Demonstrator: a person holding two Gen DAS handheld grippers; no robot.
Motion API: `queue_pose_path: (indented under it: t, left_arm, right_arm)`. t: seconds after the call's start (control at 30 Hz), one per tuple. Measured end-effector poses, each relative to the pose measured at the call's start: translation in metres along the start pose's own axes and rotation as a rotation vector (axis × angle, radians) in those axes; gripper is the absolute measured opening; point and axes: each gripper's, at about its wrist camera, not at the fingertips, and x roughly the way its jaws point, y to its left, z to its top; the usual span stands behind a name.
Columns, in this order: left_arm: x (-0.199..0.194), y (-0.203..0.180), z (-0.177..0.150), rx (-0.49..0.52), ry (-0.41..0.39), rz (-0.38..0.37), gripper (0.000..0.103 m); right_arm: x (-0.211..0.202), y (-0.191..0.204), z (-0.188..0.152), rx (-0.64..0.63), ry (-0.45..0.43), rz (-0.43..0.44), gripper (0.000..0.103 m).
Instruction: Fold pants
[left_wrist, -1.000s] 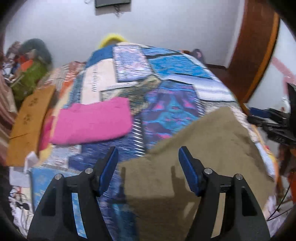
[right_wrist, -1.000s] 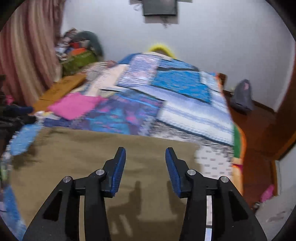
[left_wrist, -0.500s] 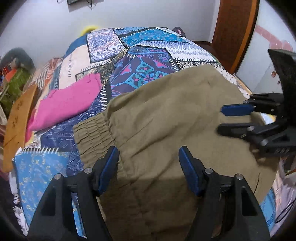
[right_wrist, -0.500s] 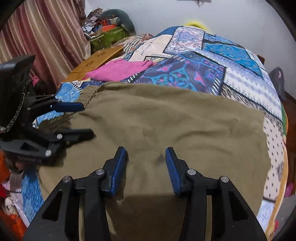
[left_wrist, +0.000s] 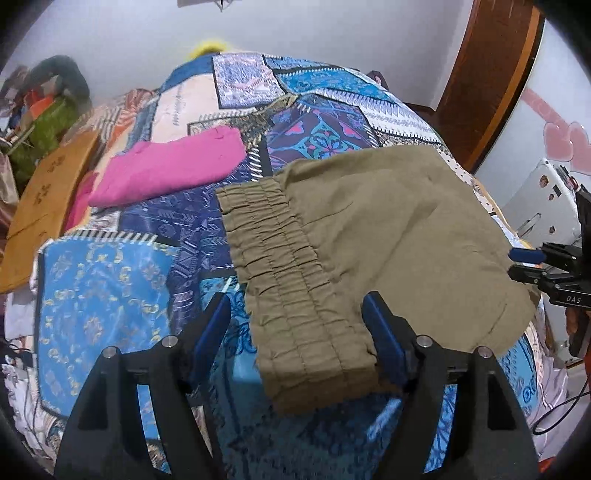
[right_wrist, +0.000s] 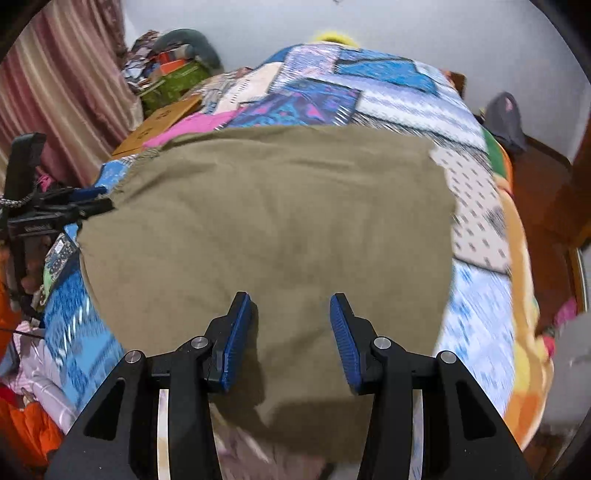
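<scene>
Olive-green pants (left_wrist: 369, 236) lie folded flat on the patterned bedspread (left_wrist: 110, 280), with the gathered elastic waistband (left_wrist: 291, 295) toward the left wrist view. My left gripper (left_wrist: 297, 332) is open, its blue pads on either side of the waistband's near end. My right gripper (right_wrist: 291, 332) is open and empty just above the near part of the pants (right_wrist: 266, 221). The right gripper also shows at the right edge of the left wrist view (left_wrist: 524, 264). The left gripper shows at the left edge of the right wrist view (right_wrist: 92, 201).
A folded pink garment (left_wrist: 170, 170) lies on the bed beyond the waistband. A cardboard box (left_wrist: 40, 206) and piled clutter (left_wrist: 48, 110) stand at the bed's left side. A wooden door (left_wrist: 487, 74) and a white appliance (left_wrist: 543, 206) are to the right. A striped curtain (right_wrist: 55, 85) hangs left.
Both grippers have pulled back from the pants. The waistband now lies fully in view between the left fingers, and the right gripper sits farther from the left one.
</scene>
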Motion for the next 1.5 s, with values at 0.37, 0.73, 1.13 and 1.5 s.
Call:
queue_pose_path:
  t: [0.37,0.73,1.13,1.5]
  left_arm:
    - [-0.055,0.011,-0.015,-0.079,-0.053,0.021,0.086]
    - [-0.031,0.012,-0.046,-0.303,0.048,-0.213,0.088]
    - [-0.004,0.006,-0.047,-0.442,0.063,-0.357,0.097]
    - [0.013,0.026,-0.034,-0.598,0.034,-0.439,0.096]
  right_arm:
    - [-0.053,-0.015,-0.018,0.064,-0.104,-0.109,0.041]
    - [-0.061,0.042,0.011,-0.029,-0.267,-0.056,0.045]
    - [0.0,0.062,0.011,-0.064,-0.142,-0.005,0.045]
    - [0.007,0.061,0.006,-0.073,-0.124,0.036,0.045]
